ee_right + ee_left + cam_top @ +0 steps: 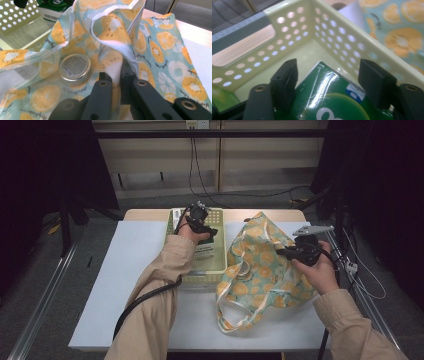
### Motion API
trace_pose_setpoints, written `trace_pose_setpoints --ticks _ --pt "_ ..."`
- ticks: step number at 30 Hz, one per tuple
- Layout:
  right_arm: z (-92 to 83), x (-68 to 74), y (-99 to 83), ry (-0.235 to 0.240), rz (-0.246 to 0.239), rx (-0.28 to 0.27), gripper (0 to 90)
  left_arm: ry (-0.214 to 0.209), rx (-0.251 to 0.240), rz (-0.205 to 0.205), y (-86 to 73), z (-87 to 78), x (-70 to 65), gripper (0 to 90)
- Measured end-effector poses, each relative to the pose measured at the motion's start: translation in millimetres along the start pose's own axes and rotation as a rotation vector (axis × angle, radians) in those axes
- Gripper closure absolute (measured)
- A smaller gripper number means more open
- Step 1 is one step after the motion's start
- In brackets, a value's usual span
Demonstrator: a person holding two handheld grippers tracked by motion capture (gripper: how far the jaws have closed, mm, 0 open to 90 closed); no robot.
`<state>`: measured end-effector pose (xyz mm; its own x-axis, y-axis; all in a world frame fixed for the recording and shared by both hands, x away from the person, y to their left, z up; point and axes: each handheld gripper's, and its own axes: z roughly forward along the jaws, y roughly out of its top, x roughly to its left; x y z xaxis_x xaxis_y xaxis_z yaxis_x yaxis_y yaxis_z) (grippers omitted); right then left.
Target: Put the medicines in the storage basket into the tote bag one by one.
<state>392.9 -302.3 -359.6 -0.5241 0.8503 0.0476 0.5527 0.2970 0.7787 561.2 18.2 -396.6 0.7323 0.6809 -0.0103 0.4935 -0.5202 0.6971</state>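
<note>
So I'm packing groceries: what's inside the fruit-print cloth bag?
A round metal-lidded tin lies in the fruit-print cloth bag. Folds of cloth hide anything deeper, so I cannot tell what else it holds.

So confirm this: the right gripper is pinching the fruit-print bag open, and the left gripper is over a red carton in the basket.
Wrong on one point: the carton is green, not red, as the left gripper view shows. The rest stands: the right gripper pinches the fruit-print bag, and the left gripper is over the carton in the basket.
</note>
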Motion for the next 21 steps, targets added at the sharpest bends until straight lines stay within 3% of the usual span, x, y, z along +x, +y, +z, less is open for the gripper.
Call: trace_pose_setpoints --ticks 3,4,6,9,12,14,17,19,21 --pt "-0.9 2.1 -0.3 -0.007 -0.006 0.003 88.5 -0.009 -0.001 0.006 -2.5 -4.6 -4.0 31.0" --pt "-1.3 3.2 0.2 -0.006 -0.006 0.000 88.5 -0.015 -0.005 -0.009 -2.7 -6.6 -4.3 28.9" --pt "-1.8 5.3 1.1 -0.006 -0.011 -0.001 88.5 -0.022 -0.015 -0.020 -2.3 -10.9 -4.0 20.1" --pt "-2.2 7.3 2.2 -0.008 -0.014 -0.002 88.5 -0.046 -0.030 0.001 -3.1 -18.1 -2.3 11.1" --pt "-1.5 7.8 2.2 -0.005 -0.015 -0.002 88.5 -0.077 -0.023 0.044 -7.1 -24.6 1.6 9.4" --pt "-0.9 7.9 2.2 -0.006 -0.015 -0.002 88.5 -0.078 -0.013 0.073 -11.0 -28.4 2.8 8.1" --pt "0.1 7.9 2.5 -0.006 -0.012 -0.003 88.5 -0.059 0.018 0.072 -15.5 -33.3 1.2 5.9" --pt "0.9 8.7 2.9 -0.007 -0.016 0.001 88.5 -0.060 0.036 0.035 -16.3 -36.8 -0.6 6.4" --pt "1.2 9.6 3.4 -0.006 -0.018 0.000 88.5 -0.027 0.039 -0.005 -17.4 -37.6 -1.7 6.2"
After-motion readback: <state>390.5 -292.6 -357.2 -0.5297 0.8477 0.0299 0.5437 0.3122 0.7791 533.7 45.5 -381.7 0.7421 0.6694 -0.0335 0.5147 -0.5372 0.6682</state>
